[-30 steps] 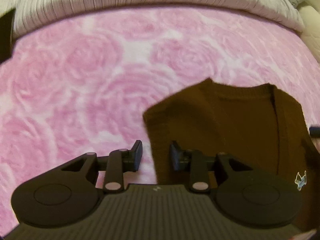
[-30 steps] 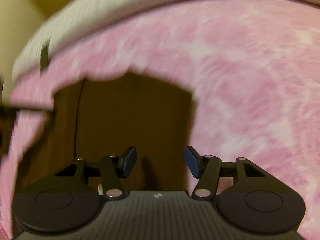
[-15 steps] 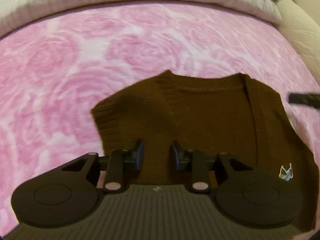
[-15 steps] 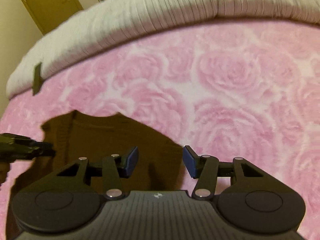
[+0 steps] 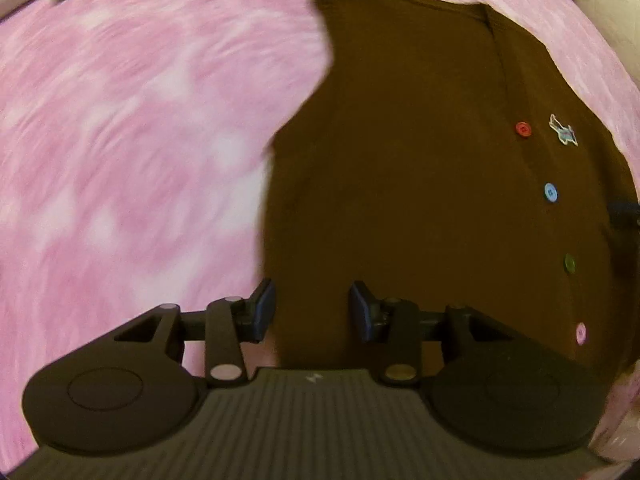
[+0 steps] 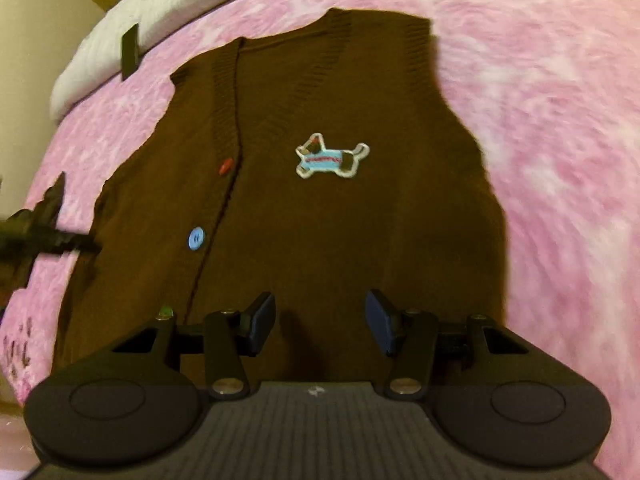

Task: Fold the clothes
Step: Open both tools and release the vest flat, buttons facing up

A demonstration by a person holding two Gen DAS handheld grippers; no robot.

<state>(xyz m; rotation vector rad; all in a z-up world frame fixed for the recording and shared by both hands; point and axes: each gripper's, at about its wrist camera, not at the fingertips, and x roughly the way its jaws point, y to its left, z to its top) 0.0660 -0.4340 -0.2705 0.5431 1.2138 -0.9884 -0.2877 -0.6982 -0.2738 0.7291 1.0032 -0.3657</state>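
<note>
A brown knitted vest (image 6: 320,208) lies flat on a pink rose-patterned blanket (image 6: 560,120), neck end far from me. It has coloured buttons and a dog patch (image 6: 330,156). In the left wrist view the vest (image 5: 420,180) fills the right half, with its buttons (image 5: 551,192) down the right. My left gripper (image 5: 312,310) is open and empty over the vest's left edge. My right gripper (image 6: 320,318) is open and empty over the vest's lower middle. The left gripper's tip shows at the left edge of the right wrist view (image 6: 36,232).
A white ribbed cover (image 6: 132,40) lies at the far end of the bed with a dark tag (image 6: 130,52) on it. Pink blanket (image 5: 120,160) spreads left of the vest. A beige wall (image 6: 32,20) stands beyond the bed at the far left.
Both grippers have pulled back toward the vest's lower part, so the whole front with buttons and patch now shows. Both stay open and empty.
</note>
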